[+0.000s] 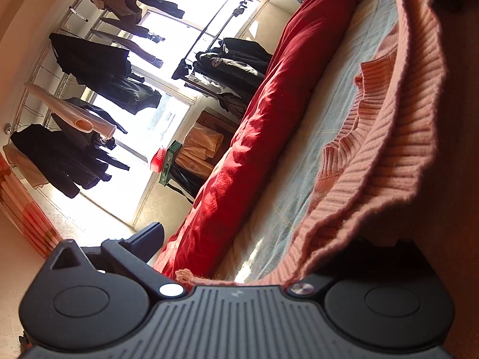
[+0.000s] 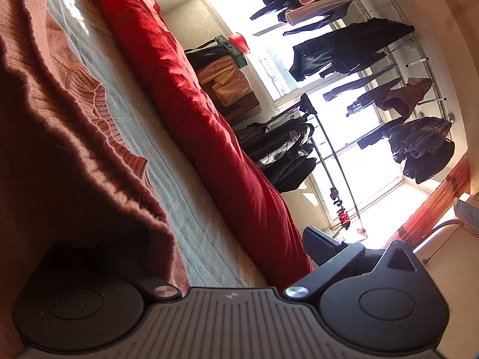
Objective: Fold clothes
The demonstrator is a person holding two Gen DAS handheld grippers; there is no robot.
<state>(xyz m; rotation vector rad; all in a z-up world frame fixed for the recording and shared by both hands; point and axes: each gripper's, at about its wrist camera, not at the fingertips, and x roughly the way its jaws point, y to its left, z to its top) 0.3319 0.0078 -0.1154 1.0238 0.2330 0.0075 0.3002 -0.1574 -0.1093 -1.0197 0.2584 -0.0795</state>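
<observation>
Both tilted sideways, left claw (image 1: 269, 257) and right claw (image 2: 191, 257) spread wide, pink ribbed sweater (image 1: 398, 137) draped over inner fingers above the bed (image 1: 314, 137); air conditioner (image 2: 467, 212) only rightward.

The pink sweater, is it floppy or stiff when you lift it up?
Probably floppy: the pink sweater sags in wavy folds over the pale sheet. Its thick ribbed knit looks soft, and likely a bit heavy for clothing. The fuzzy surface probably will not slip easily.

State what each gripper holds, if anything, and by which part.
Both appear open. The pink sweater drapes over one finger of each gripper, near its ribbed edge; no clamped hold shows.
</observation>
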